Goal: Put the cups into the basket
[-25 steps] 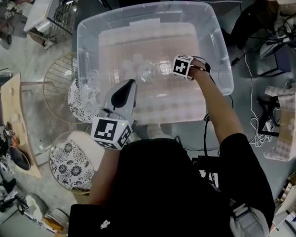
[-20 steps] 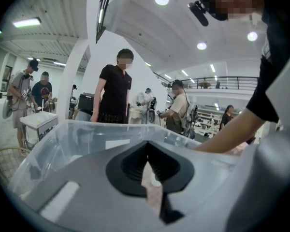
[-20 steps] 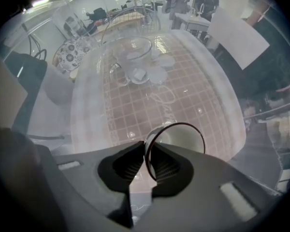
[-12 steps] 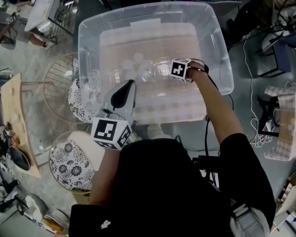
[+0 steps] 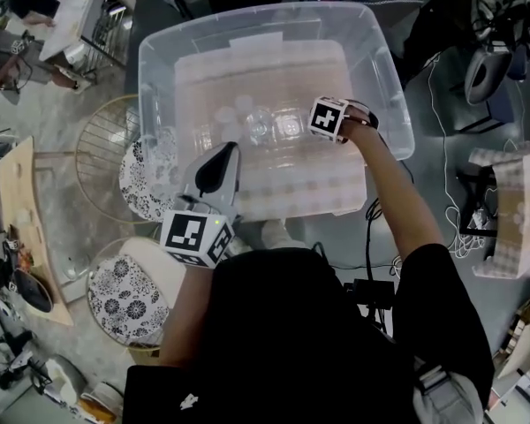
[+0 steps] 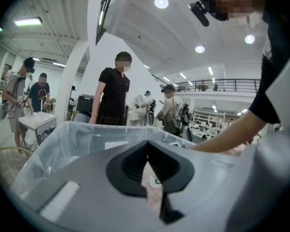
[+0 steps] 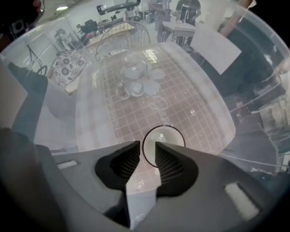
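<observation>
Overhead, the basket [image 5: 396,87], a clear plastic tub, stood on the pink-checked bench [image 5: 314,203] with a cluster of clear cups [image 5: 263,124] on its floor. The right tool [image 5: 325,120] hung inside it, pointing straight down just right of that cluster, and its black-and-white marker cube [image 5: 329,116] hid the jaws. The left tool [image 5: 228,151] lay at the near left rim, aimed into the tub and apart from the cups. A white label [image 5: 256,41] sat on the far wall, its print too small to read.

In the left gripper view, the left tool [image 6: 146,146] had its jaws together with nothing between them. The tub's wall rose just beyond, and the label [image 6: 117,144] again showed no legible writing.

In the right gripper view, the right tool [image 7: 147,151] had its jaws apart, having just been opening. One cup [image 7: 166,138], upright and dark-rimmed, stood on the floor directly under the tips, its left rim edge in the gap with neither pad pressing it. The other cups [image 7: 135,79] lay farther off. A faint script [image 7: 159,105] on the tub floor could not be read.
</observation>
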Motion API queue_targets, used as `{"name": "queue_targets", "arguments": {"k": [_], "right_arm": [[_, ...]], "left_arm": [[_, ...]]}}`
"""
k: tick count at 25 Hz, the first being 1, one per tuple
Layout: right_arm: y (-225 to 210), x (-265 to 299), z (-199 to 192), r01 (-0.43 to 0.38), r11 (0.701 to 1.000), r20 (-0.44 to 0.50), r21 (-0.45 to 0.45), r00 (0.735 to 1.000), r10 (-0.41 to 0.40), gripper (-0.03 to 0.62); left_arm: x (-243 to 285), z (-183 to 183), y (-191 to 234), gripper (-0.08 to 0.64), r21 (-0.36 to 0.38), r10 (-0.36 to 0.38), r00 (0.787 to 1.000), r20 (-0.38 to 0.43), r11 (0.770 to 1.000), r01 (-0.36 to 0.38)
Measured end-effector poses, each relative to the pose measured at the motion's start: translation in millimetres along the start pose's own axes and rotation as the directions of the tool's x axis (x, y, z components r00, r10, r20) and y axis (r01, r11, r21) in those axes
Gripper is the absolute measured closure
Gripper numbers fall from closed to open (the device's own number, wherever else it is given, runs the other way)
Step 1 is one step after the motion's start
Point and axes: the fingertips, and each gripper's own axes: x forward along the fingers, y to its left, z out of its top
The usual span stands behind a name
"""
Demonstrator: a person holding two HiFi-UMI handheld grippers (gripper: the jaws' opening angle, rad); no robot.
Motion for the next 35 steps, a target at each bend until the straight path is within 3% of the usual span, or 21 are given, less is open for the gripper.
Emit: {"name": "queue_targets", "arguments": {"k": [6,9,11,14,17,25,27,31,35], "right_arm": [[-15.0,-55.3,6.2,0.13,0.984,0.119,0.122,0.982,-0.144,0.494],[-16.3,-84.3,10.7,0.153,0.972,0.175,0.181,0.967,-0.184,0.539],[-17.6,-105.9,19.9,0.158,0.962,0.24,0.225,0.947,-0.212,0.588],[-11.1,-140.5,38.7,0.148,0.951,0.353,0.272,0.904,-0.242,0.589],[4.9,-175.3,52.7,0.13,0.942,0.462,0.309,0.845,-0.268,0.589],[74.3,-268.6,90.3,0.062,0.92,0.722,0.388,0.6,-0.345,0.589],[88.7,-282.9,94.7,0.064,0.916,0.746,0.396,0.559,-0.362,0.589],[111.7,-290.6,99.5,0.072,0.901,0.765,0.428,0.503,-0.404,0.589],[133.4,-301.0,102.5,0.107,0.873,0.767,0.477,0.434,-0.472,0.589]], "left_arm": [[-8.5,0.7,1.5,0.552,-0.006,-0.015,1.0,0.014,1.0,0.015],[-15.8,0.9,-0.5,0.552,-0.008,-0.025,0.999,0.021,1.0,0.025],[-21.2,1.7,-1.6,0.552,-0.009,-0.031,0.999,0.029,0.999,0.032],[-29.9,3.4,-1.2,0.552,-0.011,-0.037,0.998,0.041,0.999,0.037],[-36.1,5.4,-0.9,0.552,-0.01,-0.049,0.998,0.05,0.999,0.05],[-57.0,9.0,-7.9,0.552,-0.006,-0.1,0.992,0.071,0.995,0.101],[-63.5,9.7,-10.2,0.552,-0.001,-0.118,0.99,0.075,0.993,0.118],[-76.5,11.6,-9.2,0.552,0.009,-0.134,0.988,0.083,0.991,0.133],[-90.5,16.5,-8.9,0.552,0.022,-0.154,0.983,0.096,0.988,0.153]]}}
